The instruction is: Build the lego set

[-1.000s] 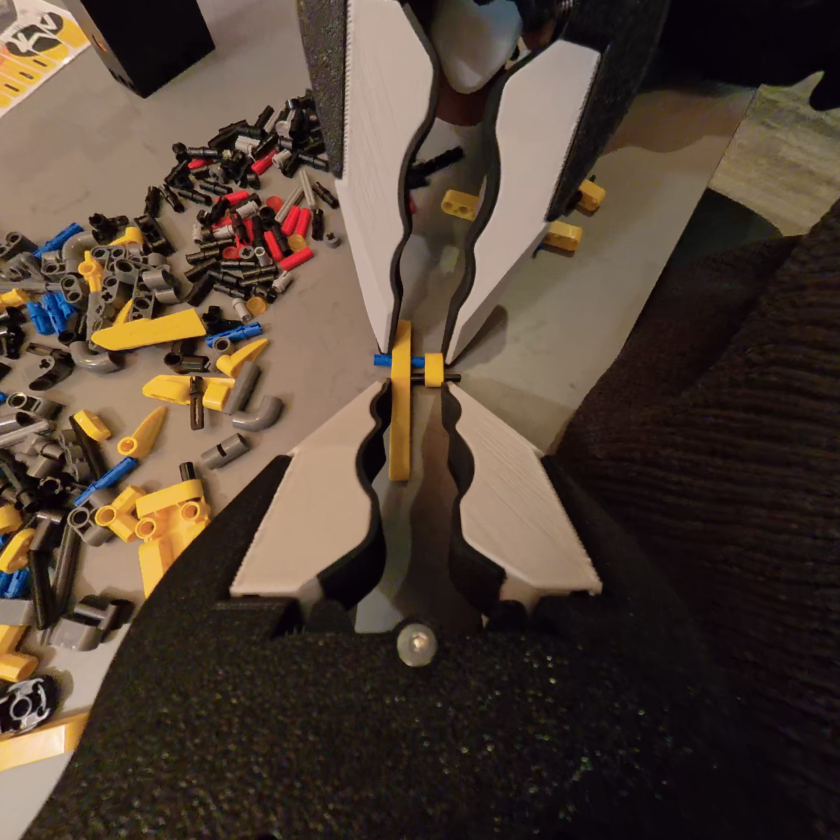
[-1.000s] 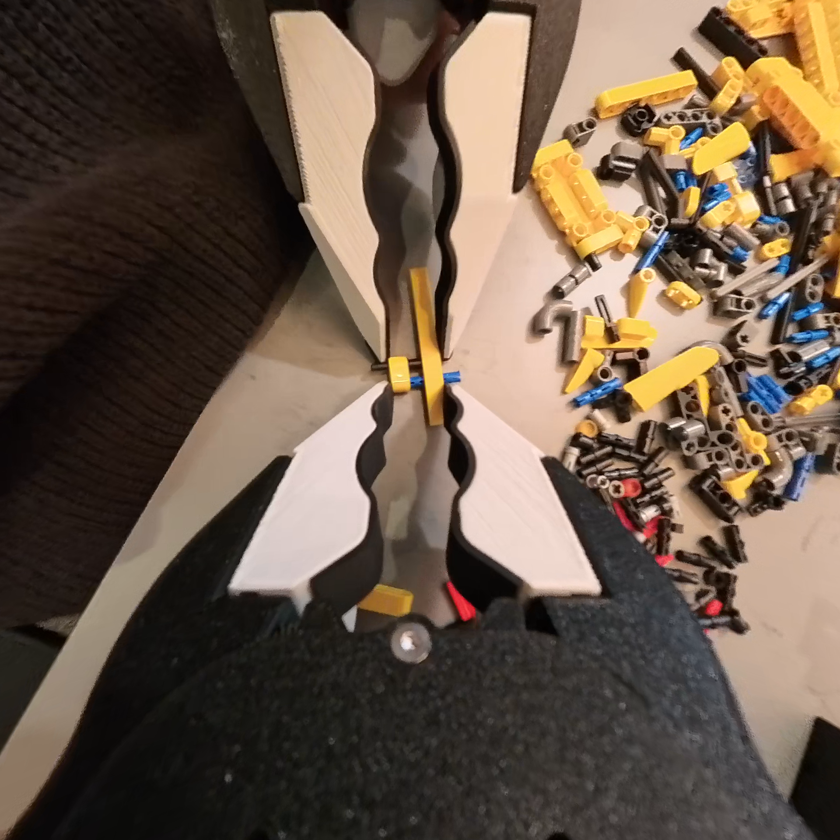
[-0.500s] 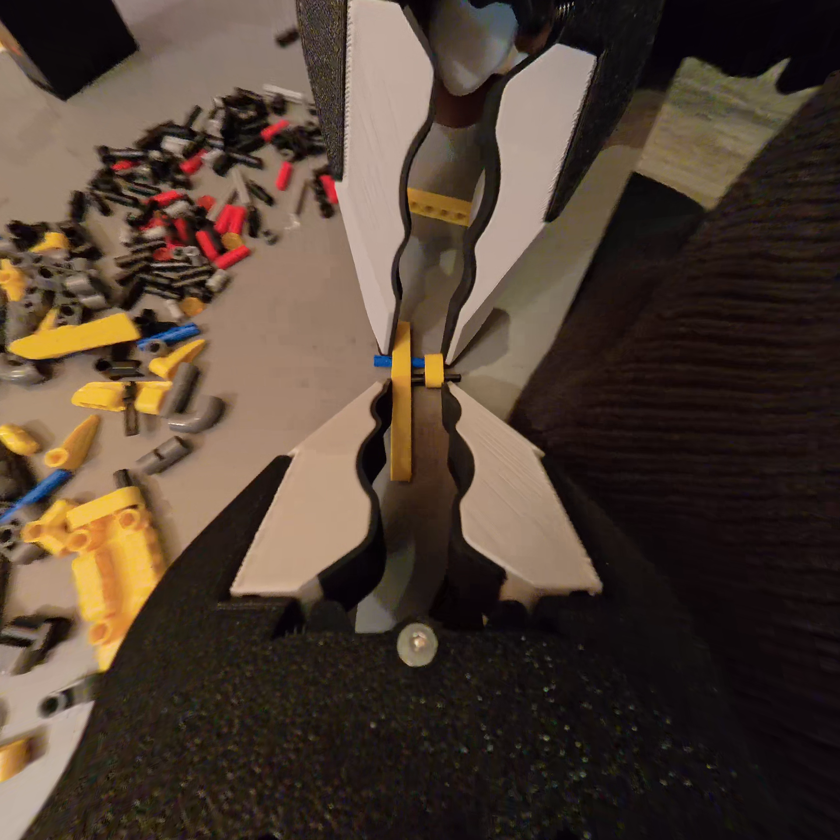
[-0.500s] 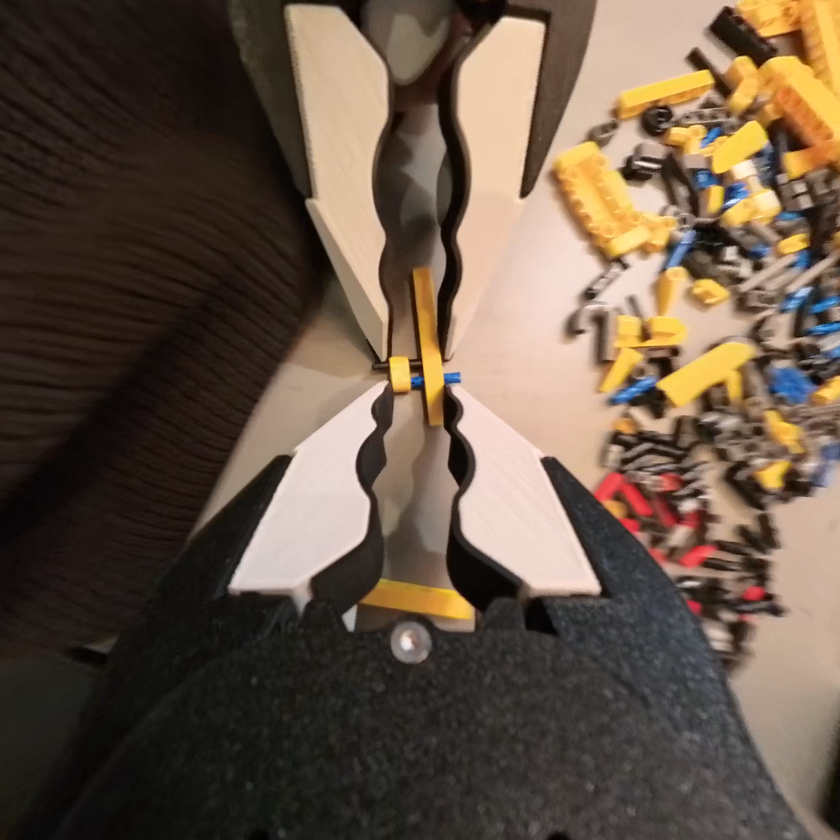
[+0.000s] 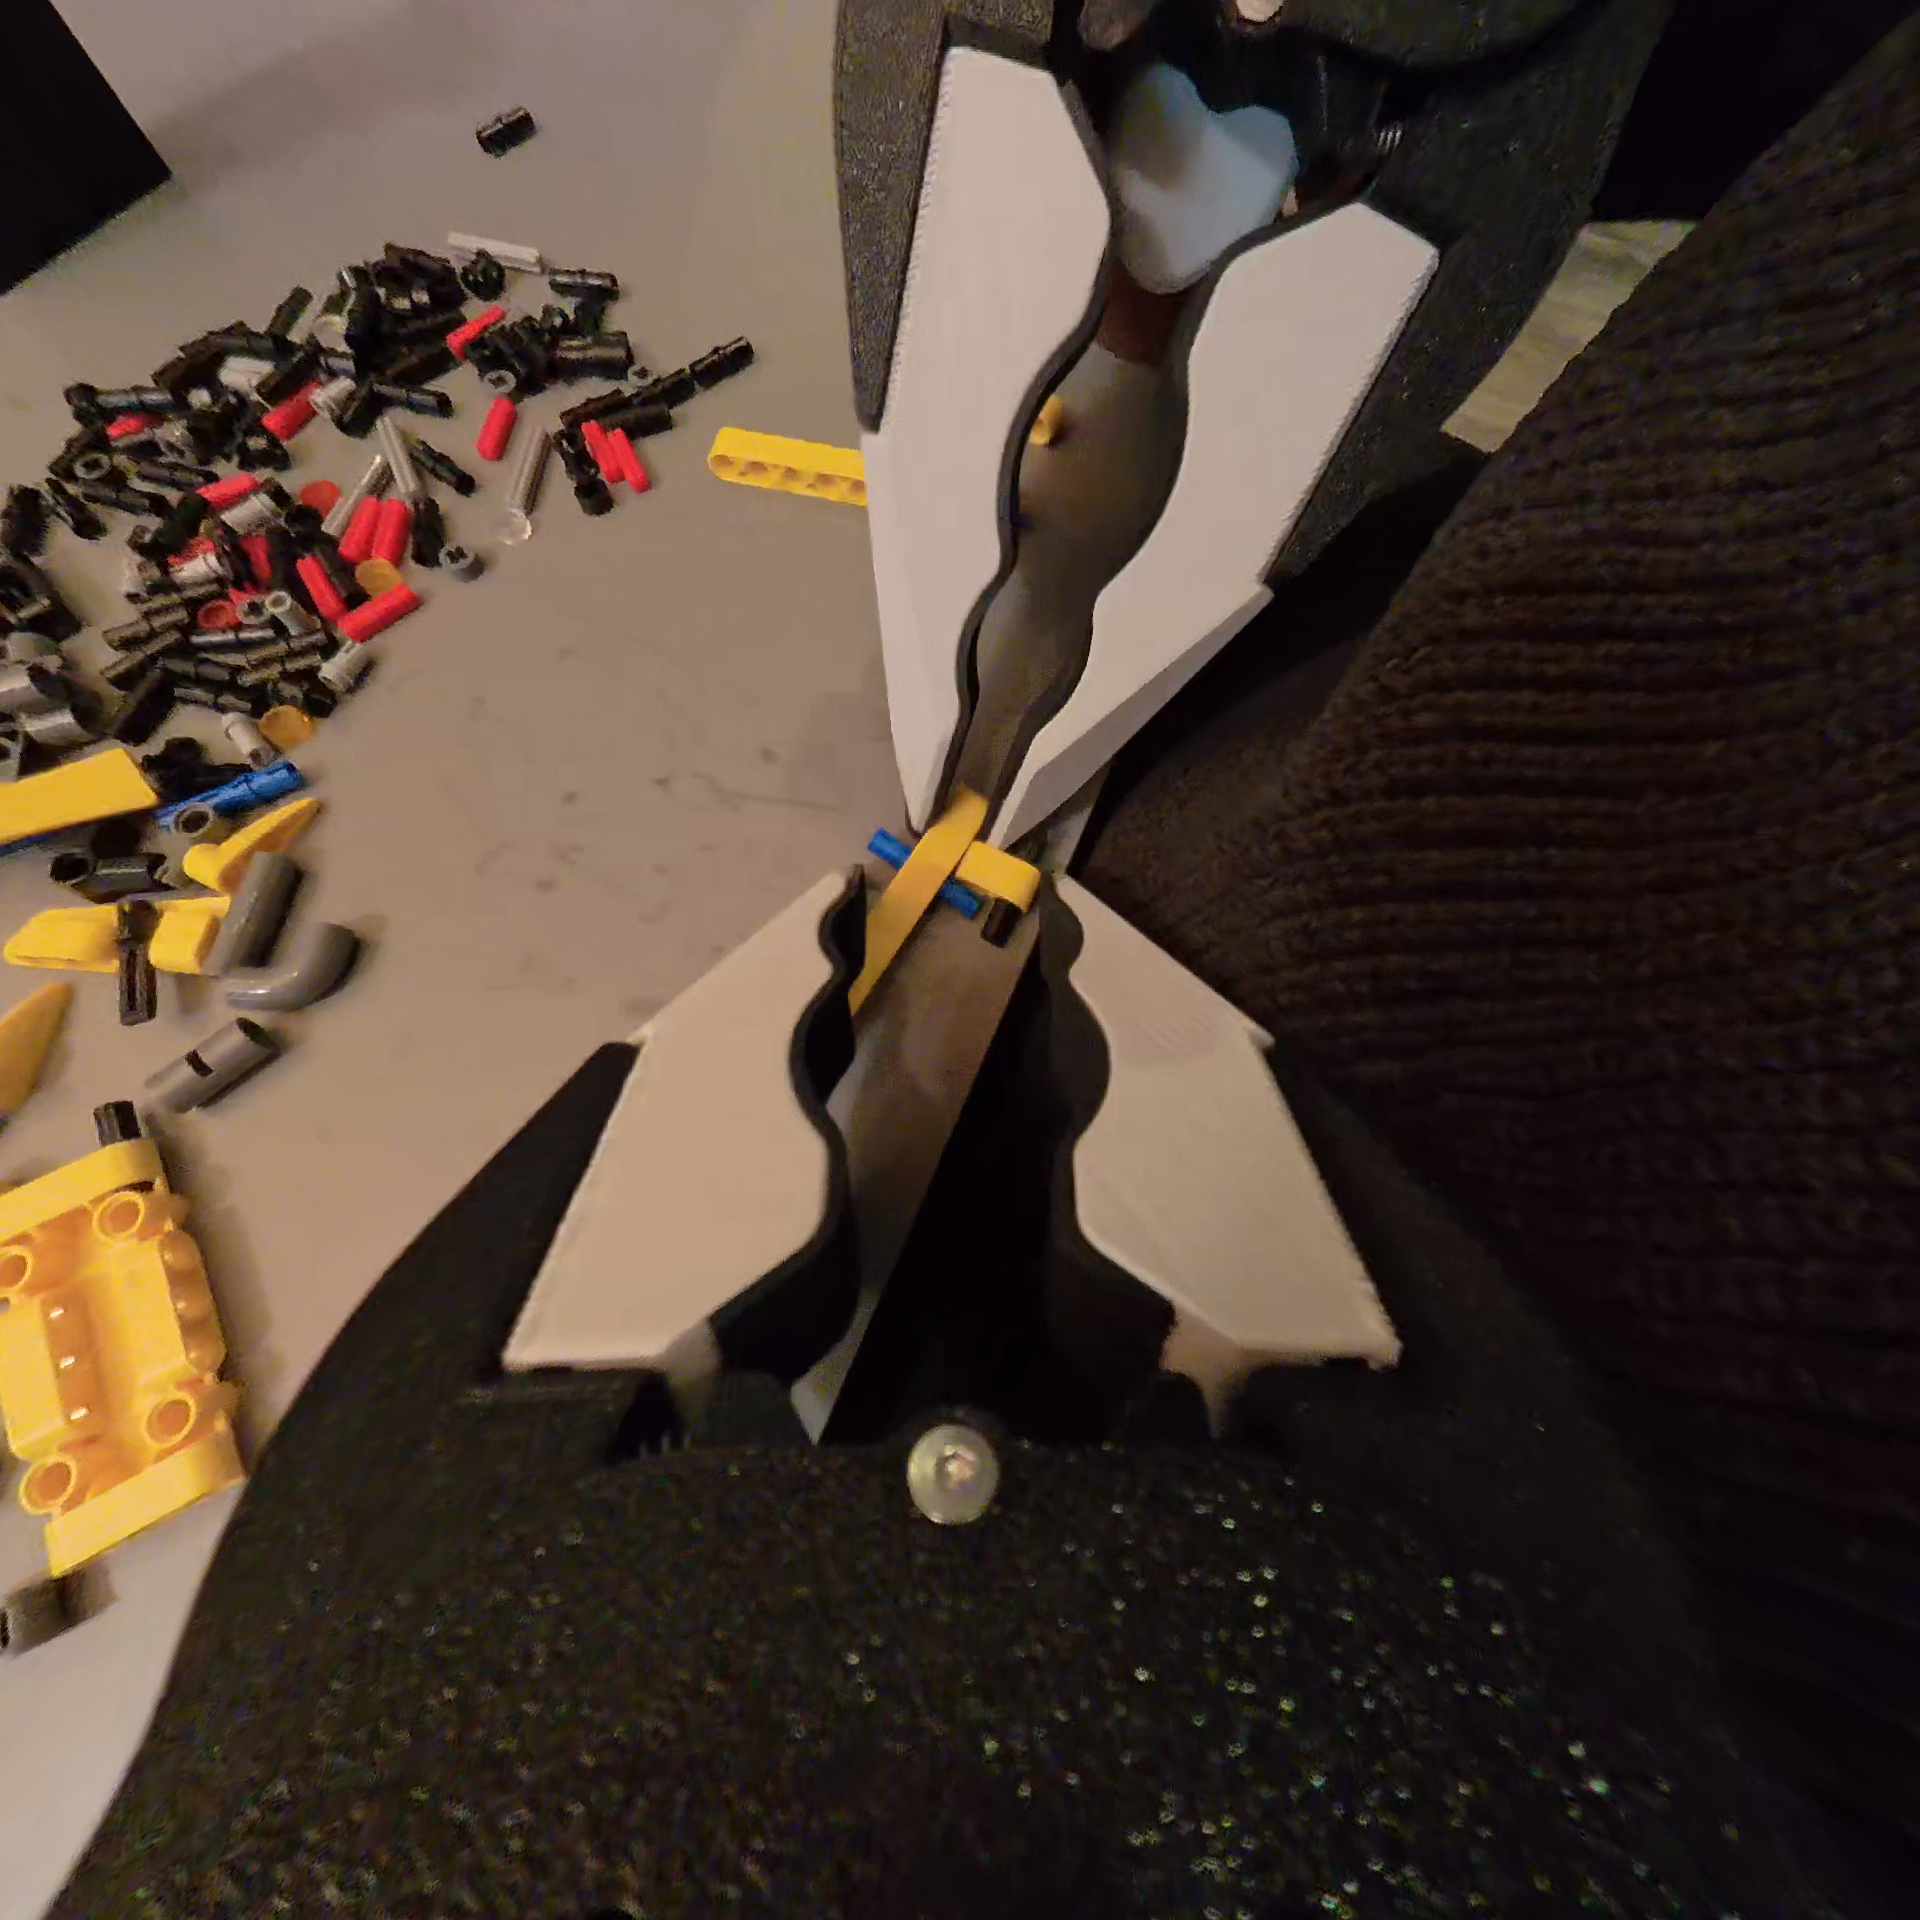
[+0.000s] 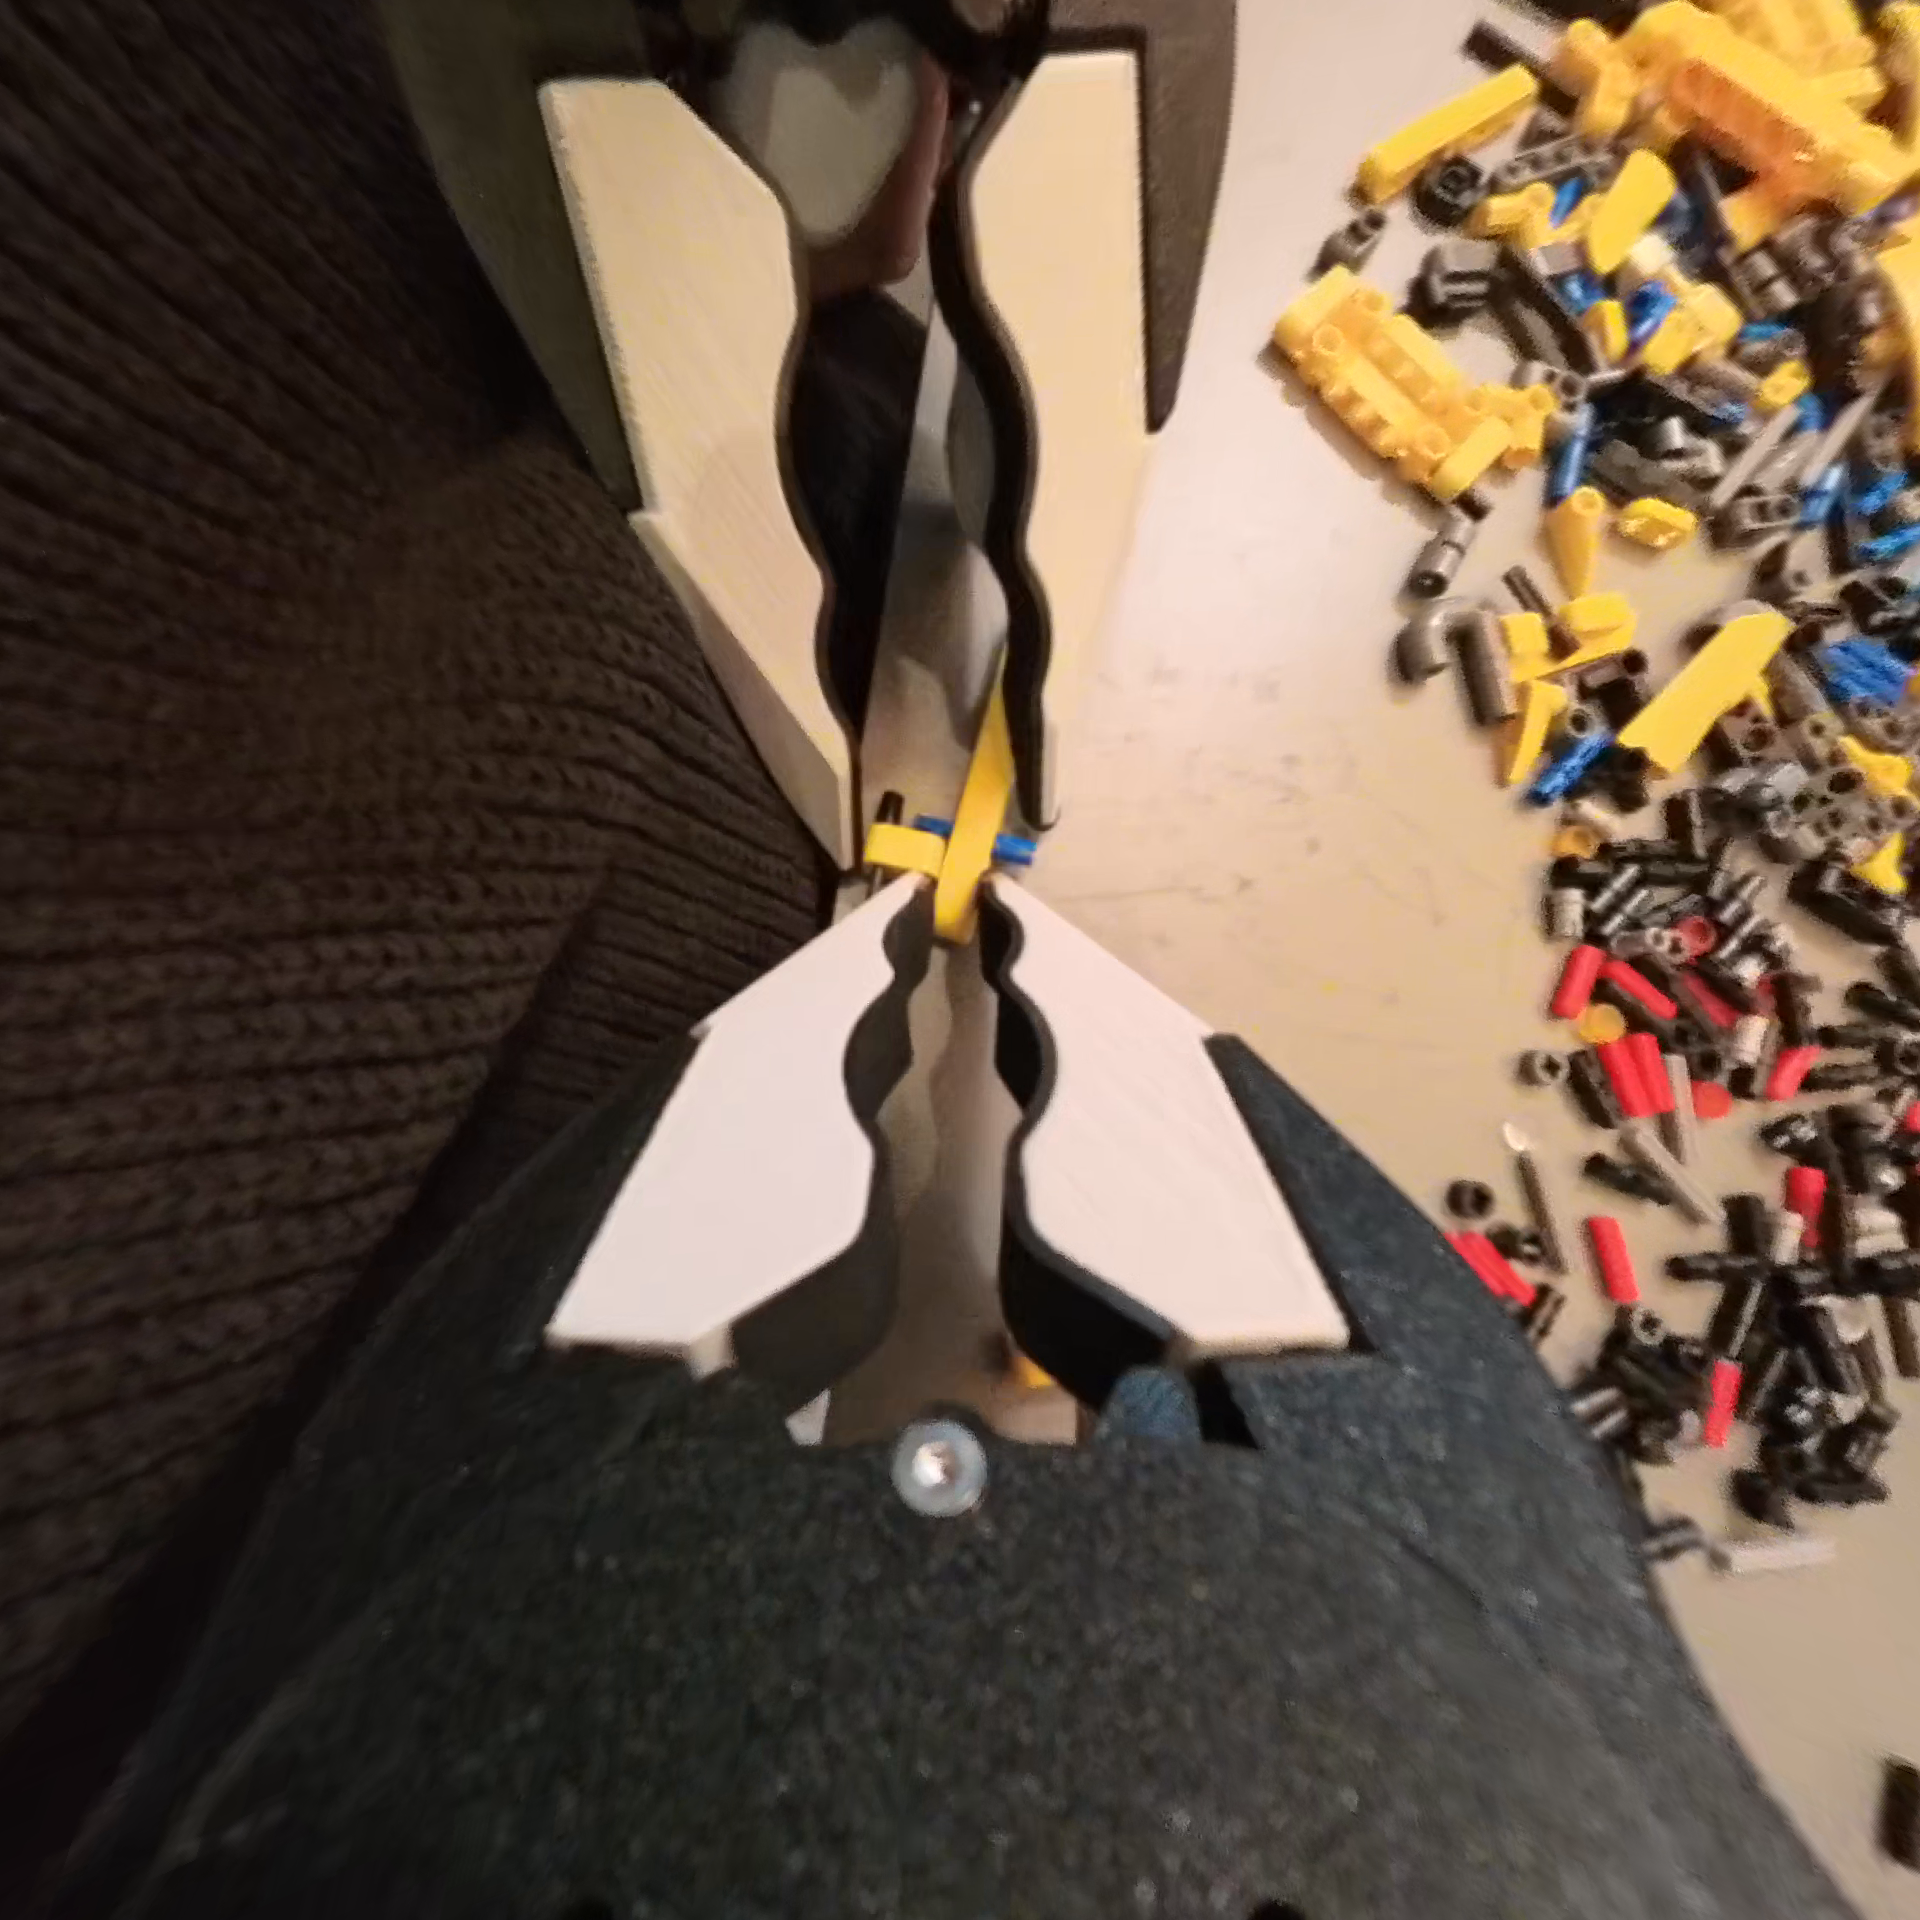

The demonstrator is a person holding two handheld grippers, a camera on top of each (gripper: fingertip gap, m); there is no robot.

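Note:
My two grippers meet tip to tip over the grey table (image 5: 582, 727). Between them is a thin yellow beam (image 5: 904, 925) with a blue pin (image 5: 889, 845) through it and a small yellow connector (image 5: 1010, 873) on a black pin (image 5: 995, 923). My right gripper (image 6: 954, 891) is shut on the end of the beam (image 6: 982, 769); the connector (image 6: 896, 847) sits just outside its left fingertip. My left gripper (image 5: 948, 891) has its jaws a little apart. The beam leans, tilted, against its left finger.
Loose building parts lie on the table: black and red pins (image 5: 312, 499), a yellow holed beam (image 5: 790, 468), a yellow block (image 5: 104, 1330) and a mixed yellow, blue and grey heap (image 6: 1714, 520). A person's dark knitted garment (image 5: 1558, 935) fills the side by the table edge. Only a small space, under 4 cm, lies between the two pairs of fingers. My left tips are roughly 12 cm from the yellow block (image 5: 104, 1330). It turns up in the right wrist view (image 6: 1398, 387) as well.
Both grippers moved together across the table. The right jaws closed in on the beam's end, the left jaws widened a little, and the beam tilted from straight to slanted.

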